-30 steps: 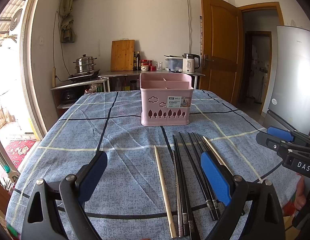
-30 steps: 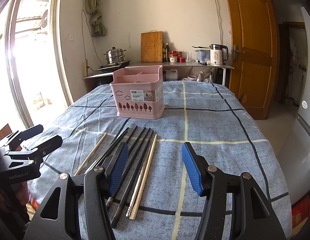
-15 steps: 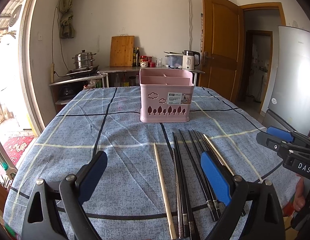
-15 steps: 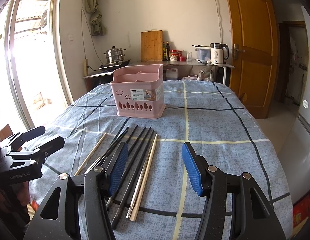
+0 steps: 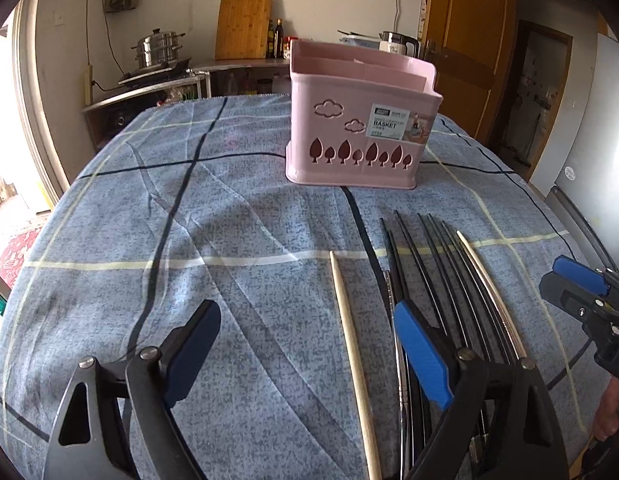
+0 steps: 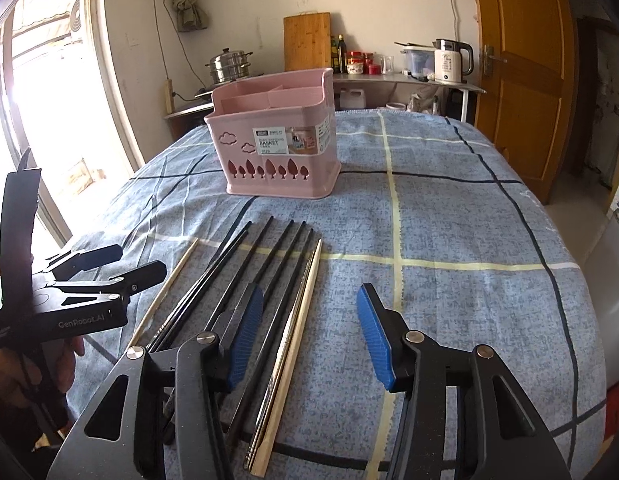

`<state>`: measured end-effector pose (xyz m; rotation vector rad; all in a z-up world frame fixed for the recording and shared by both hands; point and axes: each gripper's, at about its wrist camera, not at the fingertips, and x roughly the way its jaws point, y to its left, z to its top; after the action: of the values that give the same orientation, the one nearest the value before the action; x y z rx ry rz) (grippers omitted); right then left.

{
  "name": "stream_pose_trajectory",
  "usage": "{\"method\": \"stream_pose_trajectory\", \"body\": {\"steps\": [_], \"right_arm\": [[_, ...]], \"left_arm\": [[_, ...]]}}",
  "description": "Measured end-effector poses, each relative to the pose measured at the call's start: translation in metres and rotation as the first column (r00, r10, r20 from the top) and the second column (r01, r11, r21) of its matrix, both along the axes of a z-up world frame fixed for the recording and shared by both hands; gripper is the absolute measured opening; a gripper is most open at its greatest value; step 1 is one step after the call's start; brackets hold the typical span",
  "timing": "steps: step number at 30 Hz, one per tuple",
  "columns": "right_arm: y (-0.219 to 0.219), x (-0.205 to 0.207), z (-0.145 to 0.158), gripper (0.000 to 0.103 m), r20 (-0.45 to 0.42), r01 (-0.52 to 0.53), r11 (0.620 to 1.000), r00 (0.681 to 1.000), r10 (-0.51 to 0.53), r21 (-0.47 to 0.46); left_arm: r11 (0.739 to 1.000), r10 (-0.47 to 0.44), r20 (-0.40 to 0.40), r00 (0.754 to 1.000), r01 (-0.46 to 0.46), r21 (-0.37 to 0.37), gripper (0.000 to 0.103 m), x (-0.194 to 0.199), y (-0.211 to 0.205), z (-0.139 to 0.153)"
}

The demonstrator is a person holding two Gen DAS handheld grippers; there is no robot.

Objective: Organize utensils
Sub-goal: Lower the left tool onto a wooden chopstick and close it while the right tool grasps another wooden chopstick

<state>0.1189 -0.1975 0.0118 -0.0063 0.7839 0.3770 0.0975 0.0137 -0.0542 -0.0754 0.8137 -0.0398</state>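
Chopsticks [image 6: 269,280] — before pink basket [image 6: 275,148]

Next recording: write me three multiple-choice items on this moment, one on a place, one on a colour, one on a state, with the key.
1. Where do the chopsticks lie?
A. inside the basket
B. on the tablecloth, nearer the camera than the basket
C. on the floor

2. What colour is the basket?
A. pink
B. green
C. white

3. What does the right gripper hold?
A. a wooden chopstick
B. the basket
C. nothing, its jaws stand apart

Key: B, they lie flat on the cloth before the basket; A, its walls are pink; C, its blue pads touch no chopstick, though the jaws have just been closing.
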Motion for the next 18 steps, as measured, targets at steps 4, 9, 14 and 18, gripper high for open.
{"method": "stream_pose_trajectory", "body": {"steps": [4, 9, 14, 18], "right_arm": [[0.004, 0.018, -0.011, 0.033, -0.06, -0.003, 1.0, 0.998, 0.002, -0.014], [0.003, 0.038, -0.017, 0.025, -0.113, 0.005, 1.0, 0.994, -0.007, -0.01], [0.005, 0.056, -0.018, 0.021, -0.137, 0.005, 1.0, 0.991, -0.007, -0.014], [0.011, 0.071, -0.021, 0.02, -0.156, -0.003, 1.0, 0.988, 0.002, -0.012]], "left_arm": [[1.0, -0.005, -0.039, 0.999, 0.005, 0.0, 0.083, 0.011, 0.001, -0.004], [1.0, -0.003, -0.079, 0.997, 0.004, 0.011, 0.072, 0.02, 0.001, -0.01], [1.0, 0.007, -0.089, 0.996, -0.005, 0.022, 0.066, 0.024, 0.001, -0.011], [0.999, 0.01, -0.092, 0.996, -0.006, 0.043, 0.064, 0.027, 0.0, -0.011]]}}
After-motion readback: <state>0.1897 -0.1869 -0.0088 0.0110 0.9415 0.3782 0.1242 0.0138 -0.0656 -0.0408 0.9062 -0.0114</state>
